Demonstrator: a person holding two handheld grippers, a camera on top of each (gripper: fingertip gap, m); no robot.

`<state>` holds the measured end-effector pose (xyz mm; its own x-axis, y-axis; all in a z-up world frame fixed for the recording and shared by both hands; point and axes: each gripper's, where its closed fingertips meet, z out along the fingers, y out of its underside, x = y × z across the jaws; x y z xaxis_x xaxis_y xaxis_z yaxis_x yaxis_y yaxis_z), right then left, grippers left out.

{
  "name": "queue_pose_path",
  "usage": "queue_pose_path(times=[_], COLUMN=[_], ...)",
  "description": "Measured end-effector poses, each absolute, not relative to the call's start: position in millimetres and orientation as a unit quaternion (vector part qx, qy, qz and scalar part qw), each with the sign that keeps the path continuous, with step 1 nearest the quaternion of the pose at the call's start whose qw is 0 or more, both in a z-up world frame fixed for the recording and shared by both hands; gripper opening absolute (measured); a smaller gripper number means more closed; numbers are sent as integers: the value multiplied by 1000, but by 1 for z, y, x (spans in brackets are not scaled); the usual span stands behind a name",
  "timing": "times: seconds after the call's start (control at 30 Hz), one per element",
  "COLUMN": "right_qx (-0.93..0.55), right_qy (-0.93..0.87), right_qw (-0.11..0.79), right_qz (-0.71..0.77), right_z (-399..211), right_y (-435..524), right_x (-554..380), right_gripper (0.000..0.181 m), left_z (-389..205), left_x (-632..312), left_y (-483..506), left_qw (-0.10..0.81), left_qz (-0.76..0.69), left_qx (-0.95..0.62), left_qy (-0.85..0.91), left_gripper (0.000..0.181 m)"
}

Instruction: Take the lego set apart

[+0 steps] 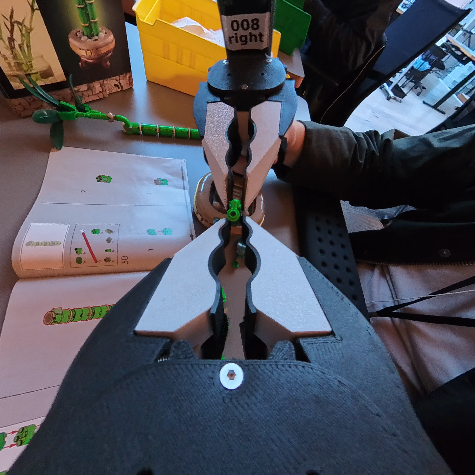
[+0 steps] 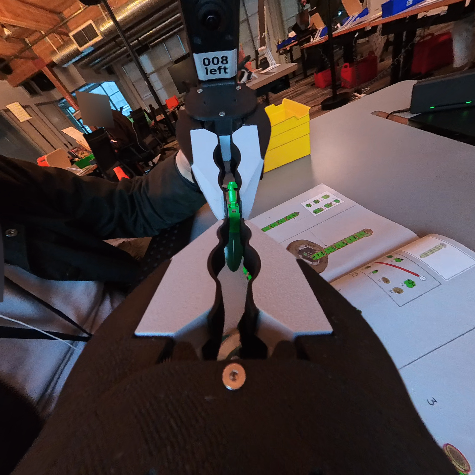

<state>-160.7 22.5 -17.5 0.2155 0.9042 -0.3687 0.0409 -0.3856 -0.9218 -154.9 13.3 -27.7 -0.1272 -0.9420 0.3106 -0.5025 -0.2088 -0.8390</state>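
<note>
A small bright green lego stem [image 1: 233,212] with a dark green leaf [image 2: 233,253] is held in the air between my two grippers, which meet tip to tip. My left gripper [image 1: 232,223] is shut on the stem's end; it also shows in the right wrist view [image 2: 232,214]. My right gripper [image 2: 232,223] is shut on the leaf end; it comes in from above in the left wrist view [image 1: 235,204]. The tan round lego pot [image 1: 205,205] stands on the table just below the tips. A long green bamboo stalk [image 1: 159,129] with leaves lies flat beyond it.
An open instruction booklet [image 1: 102,205] lies to the left on the table. A yellow bin [image 1: 174,51] and the set's box [image 1: 64,51] stand at the far side. Small loose green pieces [image 1: 236,263] lie under my left gripper. A person's sleeve [image 1: 372,164] is at the right. Only a small space, under 4 cm, lies between the two pairs of fingers. Left tips and right tips are each some 10 cm from the tan round lego pot [image 1: 205,205]. My right tips are roughly 25 cm from the long green bamboo stalk [image 1: 159,129].
</note>
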Motion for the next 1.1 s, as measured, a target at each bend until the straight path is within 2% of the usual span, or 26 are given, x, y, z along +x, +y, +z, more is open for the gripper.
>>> queue_pose_path(times=[0.27, 0.37, 0.47, 1.1], right_qx=[-652, -639, -637, -644], right_qy=[-360, -287, -276, -338], right_qw=[409, 457, 483, 415], right_qz=[528, 547, 534, 547], right_z=[-13, 10, 14, -6], right_y=[18, 35, 36, 9], right_x=[-159, -124, -97, -146], right_gripper=[6, 6, 6, 6], left_z=[-23, -33, -13, -21], left_x=[-156, -168, -168, -160], left_y=[9, 15, 10, 0], left_qw=[234, 231, 234, 216], left_qz=[-474, -434, -477, -476], left_qx=[-611, -622, -605, -602], left_qy=[589, 609, 593, 603], left_gripper=[6, 6, 6, 7])
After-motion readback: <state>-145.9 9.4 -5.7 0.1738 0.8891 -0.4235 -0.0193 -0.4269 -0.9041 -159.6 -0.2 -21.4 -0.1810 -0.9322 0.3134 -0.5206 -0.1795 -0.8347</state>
